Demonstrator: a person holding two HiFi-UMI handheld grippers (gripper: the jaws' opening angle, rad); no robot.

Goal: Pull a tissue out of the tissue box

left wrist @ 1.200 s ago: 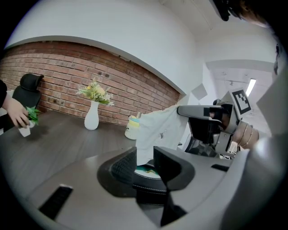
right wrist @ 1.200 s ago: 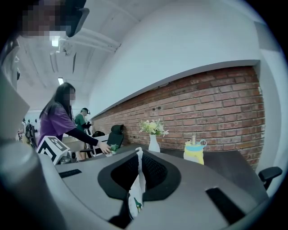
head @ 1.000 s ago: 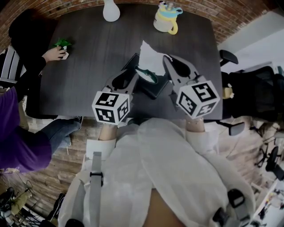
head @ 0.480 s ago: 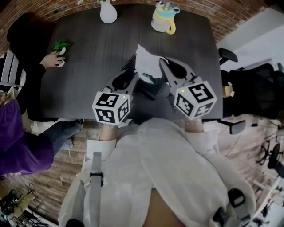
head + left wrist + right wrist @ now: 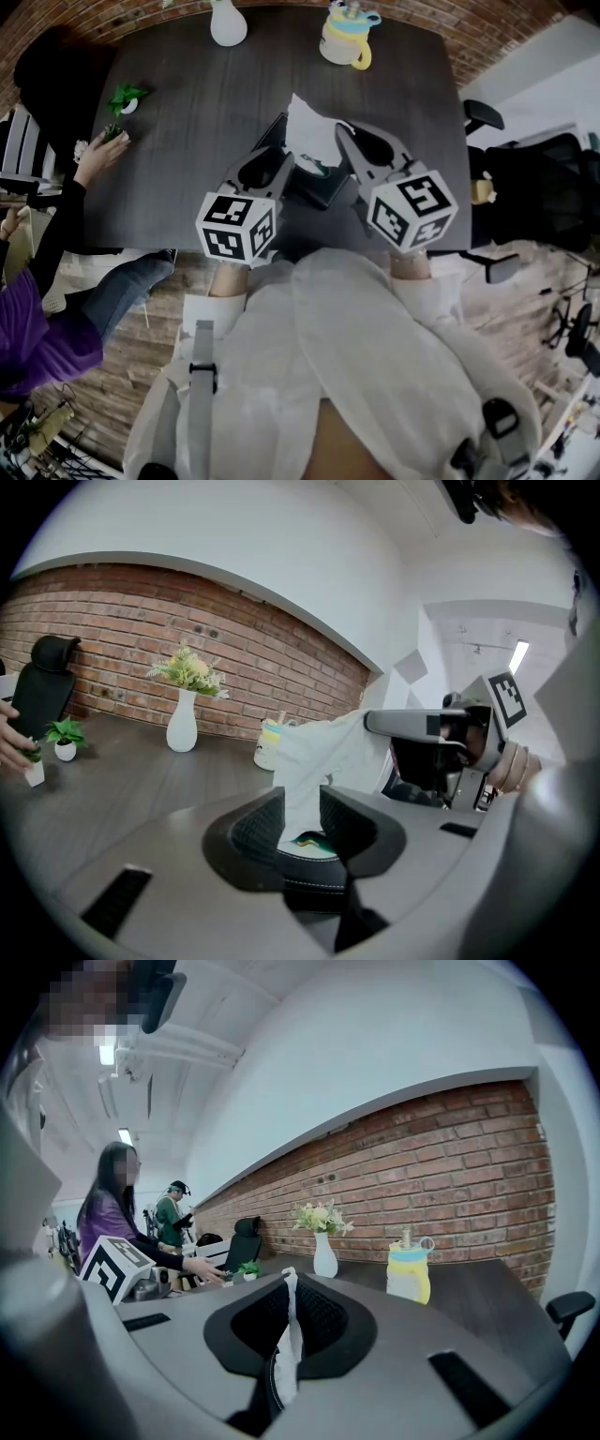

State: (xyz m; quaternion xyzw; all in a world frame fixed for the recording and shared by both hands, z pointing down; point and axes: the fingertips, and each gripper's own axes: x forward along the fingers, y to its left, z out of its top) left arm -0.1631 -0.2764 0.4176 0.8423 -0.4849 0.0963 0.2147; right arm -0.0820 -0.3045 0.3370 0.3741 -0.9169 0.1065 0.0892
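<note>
A dark tissue box (image 5: 324, 187) lies on the dark table (image 5: 197, 112) near its front edge. A white tissue (image 5: 312, 133) stands up out of the box's top slot. My right gripper (image 5: 345, 133) is shut on the tissue's upper right edge; in the right gripper view a strip of tissue (image 5: 286, 1344) is pinched between the pads of that gripper (image 5: 289, 1288). My left gripper (image 5: 281, 159) sits at the box's left side with its jaws apart. In the left gripper view the left gripper (image 5: 302, 803) frames the tissue (image 5: 319, 757) beyond it and the box's stitched rim (image 5: 314, 888) below.
At the table's far edge stand a white vase (image 5: 229, 22) and a yellow and blue cup (image 5: 347, 39). A small potted plant (image 5: 125, 97) sits far left, with another person's hand (image 5: 98, 150) near it. Black office chairs (image 5: 534, 197) stand to the right of the table.
Both grippers, the tissue and the box stay as they were. The other person's hand has let go of the small plant and drawn back toward the table's left edge.
</note>
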